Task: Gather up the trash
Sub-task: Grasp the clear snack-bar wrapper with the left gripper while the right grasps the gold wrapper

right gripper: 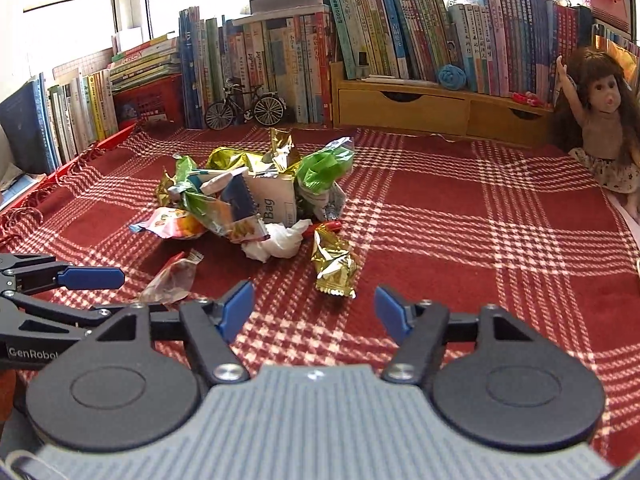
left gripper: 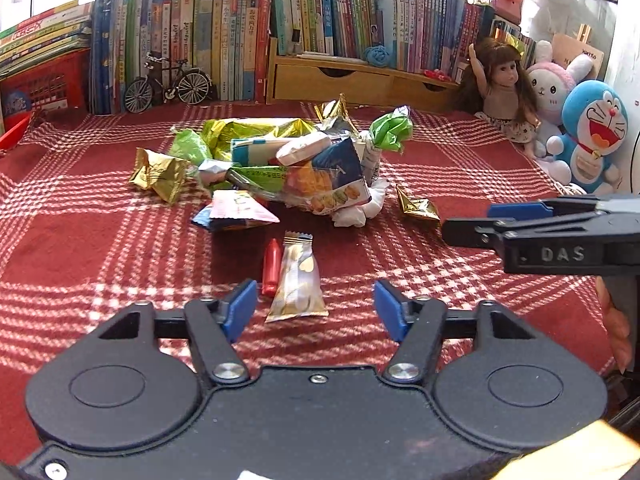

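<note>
approach step: our left tongs (left gripper: 315, 309) and right tongs (right gripper: 314, 309) both gape, empty; next, we straddle the snack wrapper (left gripper: 298, 280) and clench.

Background items: desk surface and rear shelf area.
A red-and-white plaid cloth (left gripper: 460, 160) covers the surface. Upright books (left gripper: 224, 48) line the back, above a wooden drawer unit (left gripper: 332, 80). A miniature bicycle (left gripper: 168, 84) stands before the books. A doll (left gripper: 506, 84), pink rabbit plush (left gripper: 554, 84) and blue cat plush (left gripper: 592, 136) sit at the right.
</note>
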The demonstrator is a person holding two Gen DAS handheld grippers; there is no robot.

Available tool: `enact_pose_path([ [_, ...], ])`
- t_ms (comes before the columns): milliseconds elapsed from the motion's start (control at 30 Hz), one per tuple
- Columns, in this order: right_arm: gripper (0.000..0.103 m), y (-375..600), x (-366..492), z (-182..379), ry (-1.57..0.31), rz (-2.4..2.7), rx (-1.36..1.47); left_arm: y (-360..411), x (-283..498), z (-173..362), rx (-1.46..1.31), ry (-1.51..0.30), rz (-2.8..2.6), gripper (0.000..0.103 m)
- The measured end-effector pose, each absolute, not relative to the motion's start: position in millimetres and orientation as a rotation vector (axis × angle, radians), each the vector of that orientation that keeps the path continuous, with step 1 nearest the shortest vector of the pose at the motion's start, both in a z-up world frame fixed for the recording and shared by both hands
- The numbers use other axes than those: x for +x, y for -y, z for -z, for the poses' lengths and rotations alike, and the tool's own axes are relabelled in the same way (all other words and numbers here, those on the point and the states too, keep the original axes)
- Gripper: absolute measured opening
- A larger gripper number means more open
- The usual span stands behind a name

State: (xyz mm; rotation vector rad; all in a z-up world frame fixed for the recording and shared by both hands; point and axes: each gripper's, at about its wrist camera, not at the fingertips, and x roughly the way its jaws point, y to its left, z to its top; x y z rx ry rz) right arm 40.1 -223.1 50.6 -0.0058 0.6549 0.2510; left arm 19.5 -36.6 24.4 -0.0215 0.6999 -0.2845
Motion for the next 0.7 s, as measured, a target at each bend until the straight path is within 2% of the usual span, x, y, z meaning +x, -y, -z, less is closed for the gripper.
enact_pose_path([
  [67,0.072,223,53,-47,-0.666,-0.246,-0.007,41,27,-20,-0.021,-0.706,0.283,0.05],
  [400,0.071,215,92,-35,-0.71,-0.243,-0.045,45,38,-13,-0.019,-0.686,0.283,0.046],
  [500,0.065,212,99,-30,-0.732,-0.242,-0.055,45,35,-11,-0.017,-0.682,0.28,0.043],
  [567,0.053,211,101,-28,-0.748,-0.232,-0.056,44,29,-12,-0.019,-0.686,0.286,0.031],
  [700,0.044,210,100,-27,-0.761,-0.238,-0.053,44,20,-12,-0.013,-0.683,0.312,0.03],
])
